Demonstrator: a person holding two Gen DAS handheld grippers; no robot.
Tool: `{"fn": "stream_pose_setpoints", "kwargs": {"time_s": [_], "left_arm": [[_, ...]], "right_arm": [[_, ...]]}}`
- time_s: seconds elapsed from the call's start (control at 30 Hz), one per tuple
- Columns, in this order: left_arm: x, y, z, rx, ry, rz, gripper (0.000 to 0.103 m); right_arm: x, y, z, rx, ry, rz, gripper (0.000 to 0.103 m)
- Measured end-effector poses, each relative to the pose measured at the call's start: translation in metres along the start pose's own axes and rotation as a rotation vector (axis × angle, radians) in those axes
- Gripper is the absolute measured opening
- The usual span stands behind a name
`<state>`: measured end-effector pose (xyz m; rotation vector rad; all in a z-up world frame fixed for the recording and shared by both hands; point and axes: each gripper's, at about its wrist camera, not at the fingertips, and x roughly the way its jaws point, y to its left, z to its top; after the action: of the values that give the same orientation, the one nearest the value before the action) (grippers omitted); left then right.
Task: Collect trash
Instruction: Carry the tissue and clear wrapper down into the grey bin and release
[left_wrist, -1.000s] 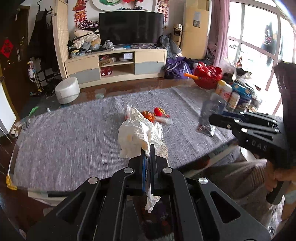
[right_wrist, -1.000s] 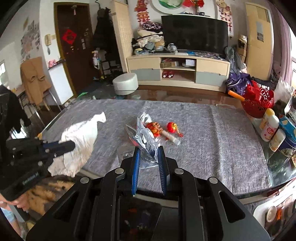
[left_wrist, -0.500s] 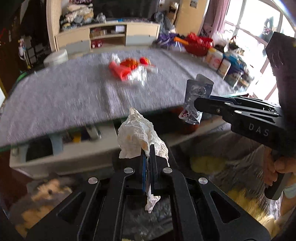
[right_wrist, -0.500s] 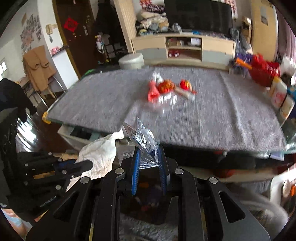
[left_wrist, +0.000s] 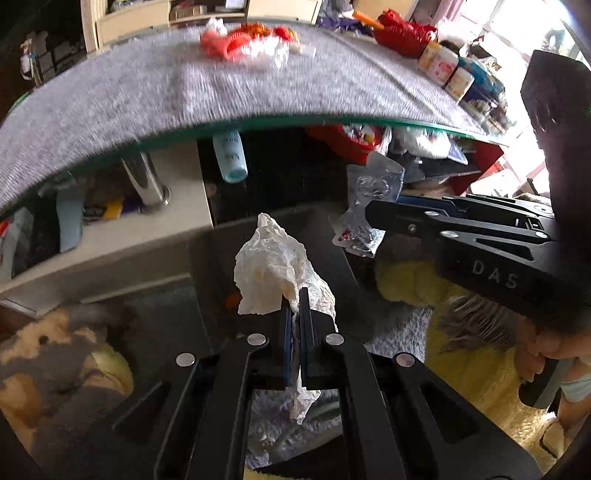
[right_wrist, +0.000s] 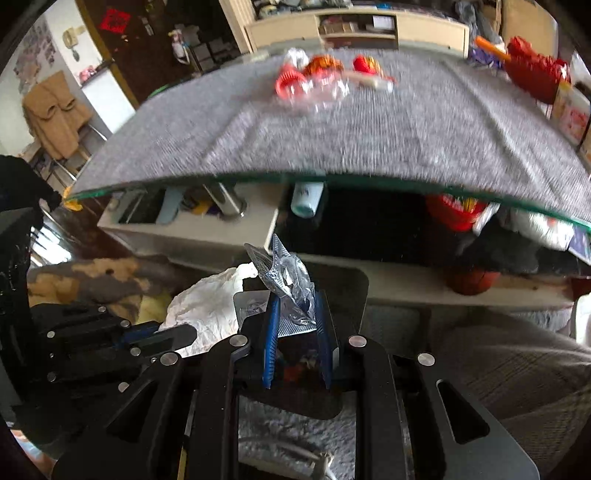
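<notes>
Left wrist view: two pieces of trash are held below the counter's (left_wrist: 110, 122) edge, over a dark bin (left_wrist: 325, 236).

One crumpled tissue (left_wrist: 273, 273) is pinched in the left tool (left_wrist: 294, 317); one clear wrapper (right_wrist: 288, 280) is clamped in the right tool (right_wrist: 295, 314), equally near the bin beneath. Several red-and-foil scraps (right_wrist: 317, 74) are left on the counter.

Home living room, TV cabinet (right_wrist: 354, 26), glass coffee table (right_wrist: 332, 147) with grey cloth, hanging coat (right_wrist: 55, 110)
</notes>
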<state>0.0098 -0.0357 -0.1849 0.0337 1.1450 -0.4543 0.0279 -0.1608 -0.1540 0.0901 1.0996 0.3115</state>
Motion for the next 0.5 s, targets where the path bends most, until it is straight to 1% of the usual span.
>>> {"fn": "stream_pose_setpoints", "kwargs": {"time_s": [0.13,0.3,0.5], "left_arm": [[0.015,0.003,-0.003,-0.014,0.043,-0.01,0.002],[0.03,0.003,-0.005,-0.017,0.083,-0.026,0.002],[0.039,0.004,-0.002,-0.011,0.101,-0.048,0.003]], "right_arm": [[0.019,-0.001,-0.004,0.007,0.049,-0.001,0.021],[0.035,0.0,-0.006,0.01,0.089,0.014,0.021],[0.047,0.0,-0.003,0.015,0.118,0.021,0.021]]}}
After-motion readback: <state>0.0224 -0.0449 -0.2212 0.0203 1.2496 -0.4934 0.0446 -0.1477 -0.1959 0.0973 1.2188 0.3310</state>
